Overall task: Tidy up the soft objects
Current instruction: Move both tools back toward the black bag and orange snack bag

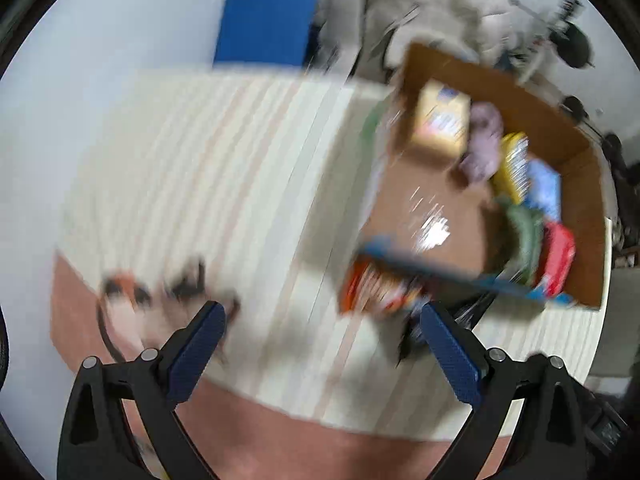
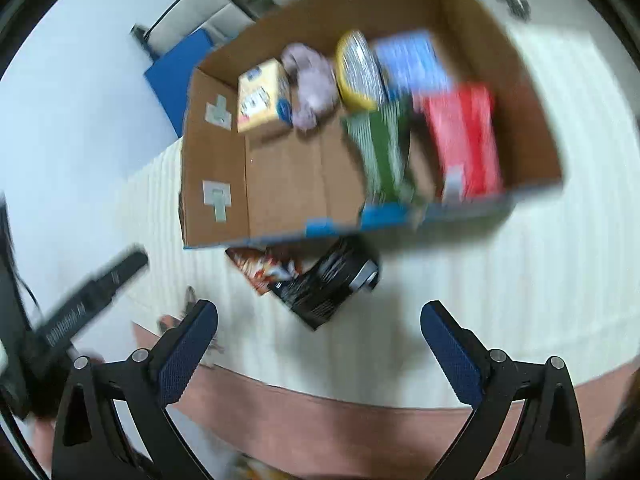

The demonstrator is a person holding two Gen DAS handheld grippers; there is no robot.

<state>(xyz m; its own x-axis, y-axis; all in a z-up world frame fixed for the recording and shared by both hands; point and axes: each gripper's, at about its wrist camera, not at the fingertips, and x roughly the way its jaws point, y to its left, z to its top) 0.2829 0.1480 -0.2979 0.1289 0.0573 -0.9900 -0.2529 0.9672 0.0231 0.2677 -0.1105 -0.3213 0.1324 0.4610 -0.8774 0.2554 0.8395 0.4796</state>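
Note:
Both views are motion-blurred. An open cardboard box (image 2: 216,152) stands on a cream striped mat (image 2: 500,280); it also shows in the left wrist view (image 1: 588,184). Inside lie a purple soft bundle (image 2: 312,84), a yellow box (image 2: 260,96), a yellow packet (image 2: 356,72), a blue packet (image 2: 412,64), a green packet (image 2: 380,152) and a red packet (image 2: 464,140). An orange snack bag (image 2: 260,268) and a black packet (image 2: 328,284) lie on the mat before the box. My right gripper (image 2: 320,320) is open and empty above them. My left gripper (image 1: 322,320) is open and empty over the mat.
A blue board (image 1: 264,20) leans at the far side. A small blurred orange and black thing (image 1: 128,288) lies at the mat's left edge. A black arm-like tool (image 2: 88,300) shows at left. A brown strip (image 2: 340,432) borders the mat's near edge.

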